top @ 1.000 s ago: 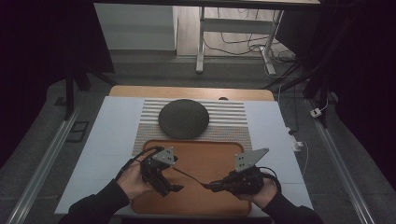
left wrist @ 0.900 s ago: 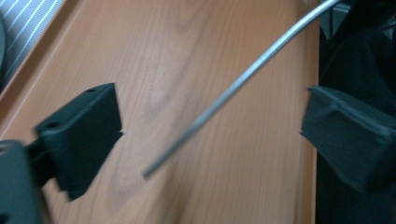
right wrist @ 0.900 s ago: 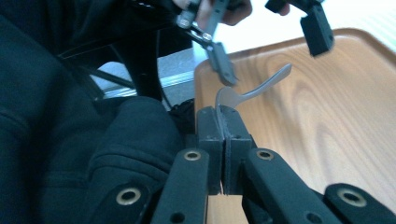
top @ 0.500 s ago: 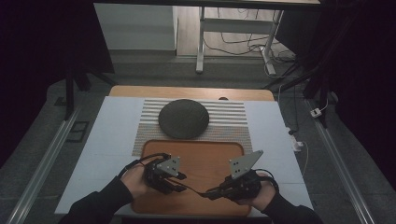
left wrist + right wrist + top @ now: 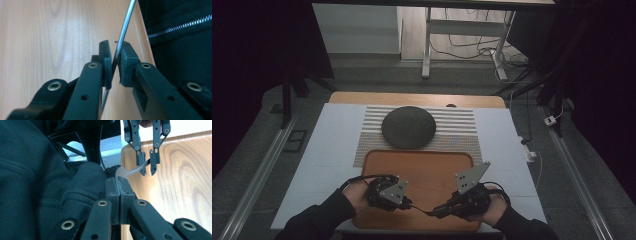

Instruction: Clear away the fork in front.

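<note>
Gripping one thin metal utensil (image 5: 130,173) between them, the left claw (image 5: 411,204) has just closed on its stem, the right claw (image 5: 437,212) clamps its other end, low over the wooden tray (image 5: 422,167).

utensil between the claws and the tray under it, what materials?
Utensil: looks like polished metal, a thin bright handle with a specular streak. Tray: wood or wood-look laminate, with visible grain and a matte orange-brown finish; which one, the look leaves open.
</note>
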Available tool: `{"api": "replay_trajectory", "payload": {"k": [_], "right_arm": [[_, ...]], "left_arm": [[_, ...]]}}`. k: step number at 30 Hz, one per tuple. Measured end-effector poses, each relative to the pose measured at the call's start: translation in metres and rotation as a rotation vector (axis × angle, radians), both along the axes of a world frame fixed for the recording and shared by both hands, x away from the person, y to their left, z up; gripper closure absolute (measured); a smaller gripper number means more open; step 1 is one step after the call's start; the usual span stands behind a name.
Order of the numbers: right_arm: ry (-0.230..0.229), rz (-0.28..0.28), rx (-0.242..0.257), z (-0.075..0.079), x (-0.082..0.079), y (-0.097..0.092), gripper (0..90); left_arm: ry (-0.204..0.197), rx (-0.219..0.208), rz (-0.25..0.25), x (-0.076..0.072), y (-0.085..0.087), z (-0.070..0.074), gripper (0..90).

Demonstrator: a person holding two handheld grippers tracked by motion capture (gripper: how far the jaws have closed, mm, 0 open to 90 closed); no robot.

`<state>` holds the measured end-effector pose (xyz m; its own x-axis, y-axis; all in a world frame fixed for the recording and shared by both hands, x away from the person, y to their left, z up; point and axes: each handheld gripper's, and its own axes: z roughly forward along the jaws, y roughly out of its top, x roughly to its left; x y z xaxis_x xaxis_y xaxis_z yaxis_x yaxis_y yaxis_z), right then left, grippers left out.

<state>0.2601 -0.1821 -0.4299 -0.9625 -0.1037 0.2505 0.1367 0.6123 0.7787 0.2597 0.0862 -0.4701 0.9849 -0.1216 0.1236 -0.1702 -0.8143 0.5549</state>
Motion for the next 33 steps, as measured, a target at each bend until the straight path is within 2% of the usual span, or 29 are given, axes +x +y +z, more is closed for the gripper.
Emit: {"api": "replay_trajectory", "payload": {"k": [2, 4, 5, 8, 11, 12, 14, 15, 16, 17, 19, 20, 21, 22, 23, 29, 31, 33], "right_arm": [[-0.011, -0.019, -0.002, 0.0, 0.001, -0.001, 83.4], [-0.018, -0.028, -0.003, 0.0, 0.001, -0.001, 81.7], [-0.028, -0.053, 0.001, 0.001, 0.003, -0.002, 78.4], [-0.033, -0.061, 0.0, 0.001, 0.003, -0.003, 76.4], [-0.058, -0.12, -0.005, 0.001, 0.003, -0.004, 66.7], [-0.058, -0.12, -0.005, 0.001, 0.003, -0.004, 66.7], [-0.076, -0.186, -0.01, 0.001, 0.005, -0.008, 58.7], [-0.076, -0.186, -0.01, 0.001, 0.005, -0.008, 58.7], [-0.082, -0.209, -0.008, 0.001, 0.005, -0.009, 55.2], [-0.093, -0.267, -0.014, 0.002, 0.006, -0.013, 49.6], [-0.101, -0.287, -0.015, 0.002, 0.007, -0.015, 46.6], [-0.123, -0.35, -0.024, 0.001, 0.007, -0.018, 41.8], [-0.123, -0.35, -0.024, 0.001, 0.007, -0.018, 41.8], [-0.138, -0.398, -0.027, 0.0, 0.006, -0.022, 37.3], [-0.138, -0.398, -0.027, 0.0, 0.006, -0.022, 37.3], [-0.192, -0.519, -0.055, -0.001, 0.001, -0.033, 27.3], [-0.222, -0.549, -0.077, -0.001, -0.002, -0.037, 24.8], [-0.234, -0.58, -0.098, -0.003, -0.004, -0.041, 21.9]], "left_arm": [[-0.012, 0.014, -0.02, -0.002, -0.001, -0.001, 84.1], [-0.01, 0.023, -0.033, -0.004, -0.002, -0.002, 84.9], [-0.005, 0.029, -0.033, -0.005, -0.003, -0.002, 85.8], [0.032, 0.037, -0.016, -0.005, -0.004, -0.002, 85.8], [0.072, 0.039, 0.014, -0.005, -0.005, -0.001, 85.9], [0.087, 0.043, 0.028, -0.005, -0.005, -0.001, 85.9], [0.127, 0.046, 0.066, -0.005, -0.006, -0.002, 85.8], [0.135, 0.049, 0.075, -0.005, -0.006, -0.002, 85.8], [0.153, 0.054, 0.094, -0.005, -0.005, -0.002, 85.8], [0.165, 0.058, 0.111, -0.004, -0.005, -0.002, 85.8], [0.182, 0.061, 0.147, -0.004, -0.003, -0.001, 85.8], [0.193, 0.06, 0.169, -0.003, -0.001, 0.0, 85.9], [0.196, 0.06, 0.181, -0.003, 0.0, 0.0, 85.9], [0.209, 0.056, 0.21, -0.003, 0.002, 0.001, 85.8], [0.212, 0.058, 0.227, -0.002, 0.003, 0.001, 85.8], [0.224, 0.087, 0.358, -0.002, 0.013, -0.001, 85.8], [0.238, 0.092, 0.399, -0.001, 0.016, -0.001, 85.8], [0.253, 0.097, 0.457, 0.001, 0.021, -0.001, 85.8]]}}
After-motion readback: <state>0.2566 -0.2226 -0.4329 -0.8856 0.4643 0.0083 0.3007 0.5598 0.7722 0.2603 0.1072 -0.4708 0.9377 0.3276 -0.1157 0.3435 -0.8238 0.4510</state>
